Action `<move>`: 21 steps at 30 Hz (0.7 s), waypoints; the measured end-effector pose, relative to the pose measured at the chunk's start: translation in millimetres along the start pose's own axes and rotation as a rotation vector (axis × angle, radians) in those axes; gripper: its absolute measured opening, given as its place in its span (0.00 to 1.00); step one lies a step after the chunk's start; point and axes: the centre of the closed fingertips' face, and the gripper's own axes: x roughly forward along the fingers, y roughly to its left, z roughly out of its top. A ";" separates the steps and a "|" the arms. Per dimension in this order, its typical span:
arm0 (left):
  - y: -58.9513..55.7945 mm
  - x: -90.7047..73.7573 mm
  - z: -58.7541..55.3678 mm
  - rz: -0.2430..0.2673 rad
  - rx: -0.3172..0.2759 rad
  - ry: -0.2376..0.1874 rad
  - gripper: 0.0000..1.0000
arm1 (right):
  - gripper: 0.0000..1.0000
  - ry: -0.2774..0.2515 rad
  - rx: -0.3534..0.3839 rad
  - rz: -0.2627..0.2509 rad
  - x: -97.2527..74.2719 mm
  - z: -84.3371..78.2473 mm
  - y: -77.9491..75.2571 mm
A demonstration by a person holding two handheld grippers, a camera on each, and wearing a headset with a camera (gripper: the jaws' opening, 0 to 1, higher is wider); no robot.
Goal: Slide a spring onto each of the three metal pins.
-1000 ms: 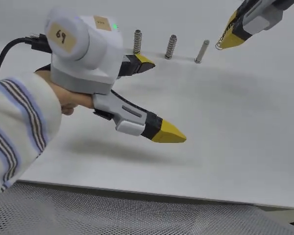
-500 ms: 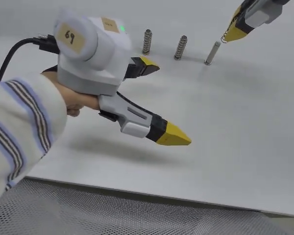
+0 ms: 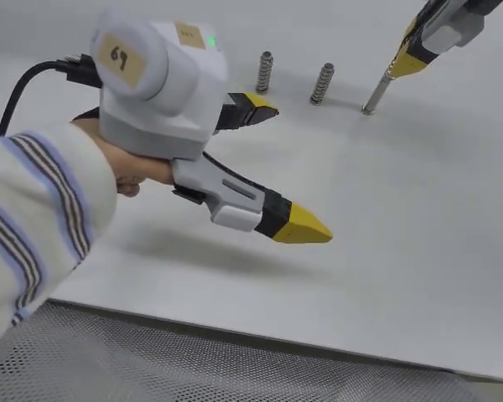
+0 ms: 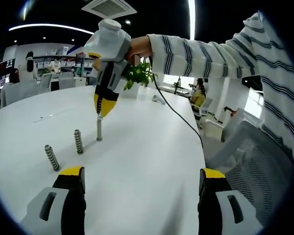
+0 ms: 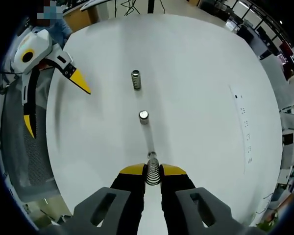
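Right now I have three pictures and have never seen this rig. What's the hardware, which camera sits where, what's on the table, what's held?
There is no robot. A person works two handheld grippers, each with two yellow-tipped jaws. The rectangular picture comes from a headset camera looking down at the white table. The two round pictures come from fisheye cameras riding on the grippers, each looking along its own jaws.

In the head view, the big tool in front is the left gripper, jaws open and holding nothing. At the top right is the right gripper, shut on a small spring at the top of a bare metal pin. The middle pin and the end pin each already carry a spring.

The left gripper view sees that row from the side, and the right gripper view sees it from above.
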 end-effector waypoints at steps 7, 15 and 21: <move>3.4 -3.6 -1.0 0.020 -0.009 0.002 0.94 | 0.08 0.014 -0.003 0.009 9.3 -1.2 -4.8; 2.1 -5.2 -7.7 0.016 -0.027 0.031 0.94 | 0.08 0.034 -0.018 0.017 17.9 -1.7 -4.9; 0.2 -5.6 -14.3 0.011 -0.032 0.054 0.94 | 0.08 0.047 -0.024 0.025 27.5 -2.6 -5.6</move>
